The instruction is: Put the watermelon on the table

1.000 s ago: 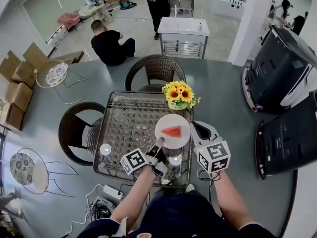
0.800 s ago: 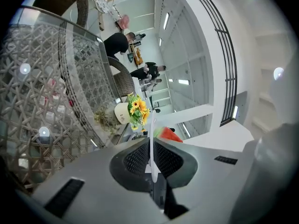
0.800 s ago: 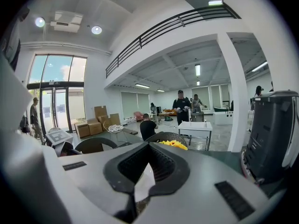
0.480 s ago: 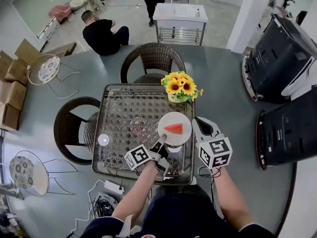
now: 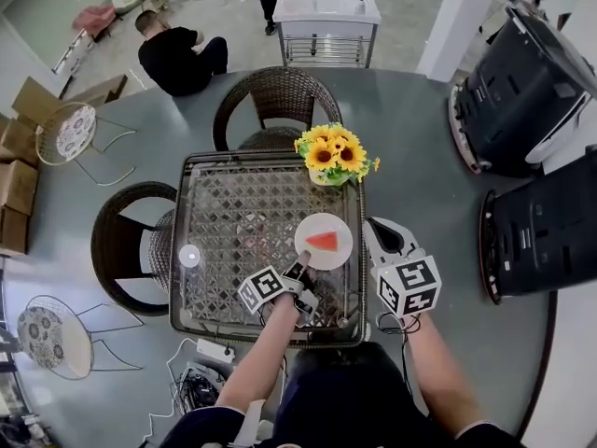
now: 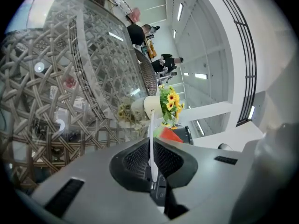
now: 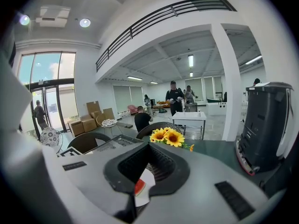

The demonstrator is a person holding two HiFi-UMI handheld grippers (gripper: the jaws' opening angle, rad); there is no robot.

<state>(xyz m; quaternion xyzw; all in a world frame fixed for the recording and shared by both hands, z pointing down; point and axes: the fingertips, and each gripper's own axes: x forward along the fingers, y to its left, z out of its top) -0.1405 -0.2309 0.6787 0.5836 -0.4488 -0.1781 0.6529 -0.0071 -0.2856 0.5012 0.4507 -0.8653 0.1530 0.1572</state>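
Note:
A red watermelon slice [image 5: 323, 242] lies on a white plate [image 5: 337, 226] low over the near right part of the glass-topped wicker table [image 5: 233, 199]. Whether the plate rests on the glass I cannot tell. My left gripper [image 5: 303, 262] is shut on the plate's near rim. In the left gripper view the plate [image 6: 151, 125] stands edge-on between the pads, with the slice [image 6: 169, 135] beyond. My right gripper [image 5: 376, 228] hangs just off the table's right edge beside the plate, jaws slightly apart and nothing in them. Its own view shows the slice [image 7: 139, 186] through the gap.
A pot of sunflowers [image 5: 333, 154] stands at the table's far right corner, and a small white disc [image 5: 189, 255] lies at its left. Wicker chairs [image 5: 270, 101] [image 5: 121, 250] stand behind and to the left. Black machines [image 5: 522, 91] stand on the right, and a power strip [image 5: 213, 351] lies on the floor.
The left gripper has come down toward the glass with the plate and slice in it. The right gripper has sunk a little beside the table's right edge.

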